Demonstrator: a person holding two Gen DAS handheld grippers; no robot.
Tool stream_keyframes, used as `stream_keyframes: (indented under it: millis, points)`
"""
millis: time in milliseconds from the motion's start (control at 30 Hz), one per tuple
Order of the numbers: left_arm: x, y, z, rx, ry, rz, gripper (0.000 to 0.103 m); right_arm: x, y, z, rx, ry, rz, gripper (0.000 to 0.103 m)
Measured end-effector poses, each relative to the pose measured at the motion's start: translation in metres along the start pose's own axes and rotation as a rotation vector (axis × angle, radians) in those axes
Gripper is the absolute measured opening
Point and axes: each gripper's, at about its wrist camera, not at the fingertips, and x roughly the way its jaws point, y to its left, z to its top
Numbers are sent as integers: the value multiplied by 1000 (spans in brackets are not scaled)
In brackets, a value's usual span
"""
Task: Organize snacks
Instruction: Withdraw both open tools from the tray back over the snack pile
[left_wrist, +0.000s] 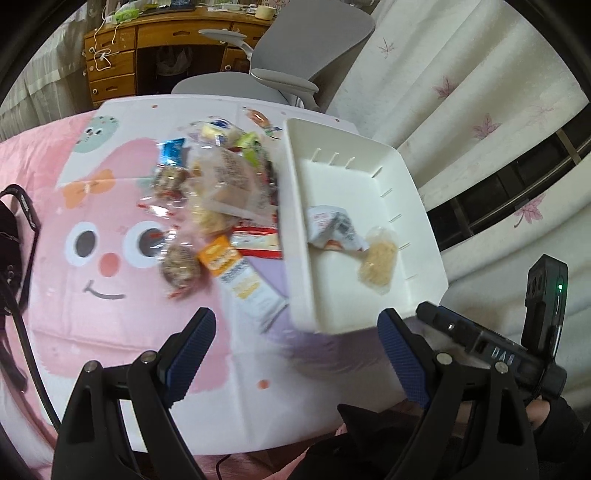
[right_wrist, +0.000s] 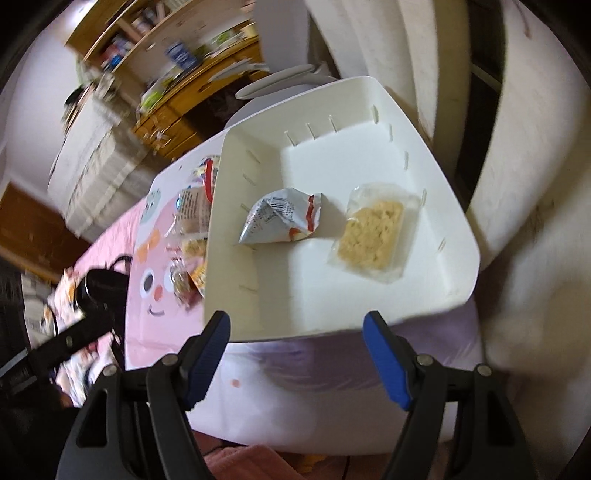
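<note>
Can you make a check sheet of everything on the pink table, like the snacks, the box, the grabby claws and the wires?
Surface: pink cartoon mat on a white table.
Job's things: white bin holding a crumpled silver packet and a clear-wrapped noodle cake; snack pile beside the bin.
Clutter: nothing seen.
Grippers: left gripper open, empty; right gripper open, empty.
Cables: black cable at the mat's left edge.
Surroundings: wooden desk, grey chair, curtain.

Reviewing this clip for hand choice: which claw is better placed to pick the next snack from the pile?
Left, probably. The left claw is open, with the snack pile just ahead; the right claw, also open, faces the white bin.
</note>
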Motion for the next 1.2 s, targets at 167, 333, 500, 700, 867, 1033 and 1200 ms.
stream_keyframes:
  millis: [167, 333, 500, 700, 867, 1033, 1200]
  points:
    - [-24, 38, -3, 30, 0, -3, 88, 1, 21, -18, 102, -25, 2, 75]
    - [-38, 70, -6, 65, 14, -8, 88, 5, 47, -39, 171, -45, -4, 75]
    - [-46, 102, -6, 89, 35, -7, 88, 13, 73, -61, 205, -62, -31, 75]
    - [-47, 127, -2, 135, 61, -15, 88, 19, 102, -84, 228, -92, -67, 75]
    - [-41, 140, 3, 148, 93, -21, 88, 26, 119, -98, 215, -105, -96, 75]
    - [-31, 151, 11, 128, 118, -13, 88, 32, 138, -105, 146, -117, -123, 75]
    - [-18, 153, 21, 122, 135, 3, 86, 46, 161, -105, 2, -116, -173, 75]
